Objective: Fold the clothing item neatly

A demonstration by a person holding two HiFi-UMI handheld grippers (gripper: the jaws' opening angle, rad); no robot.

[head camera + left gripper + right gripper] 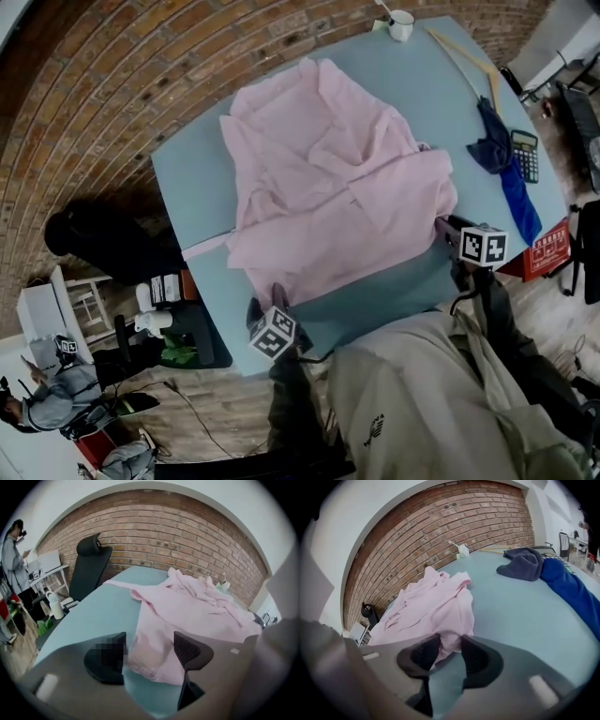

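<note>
The pale pink garment point(328, 178) lies rumpled across the middle of the light blue-green table point(187, 178), with a narrow strip of it reaching toward the table's left edge.

Stuff around it is mostly off to the right. A dark navy cloth point(489, 141) sits bunched near the garment's right side but apart from it. A longer bright blue cloth point(520, 206) runs down from it along the table's right edge, and a black calculator point(526, 155) lies right against the two. A pale wooden hanger point(464, 56) lies at the far right corner, and a white mug point(400, 24) stands at the far edge, well apart from the pink fabric.

The left hand-held gripper point(265, 300) is at the near hem. Its jaws are spread wide with the hem lying in the gap, not squeezed. The right hand-held gripper point(448, 228) is at the near right corner, jaws only a little apart. The fabric's edge pokes in between the tips, but it doesn't look clamped.

The table is smooth and plain. Behind it is a red brick wall point(187, 531), with a black office chair point(91, 566) by the left side. Further left a person point(11, 559) stands beside a small white shelf point(47, 569).
</note>
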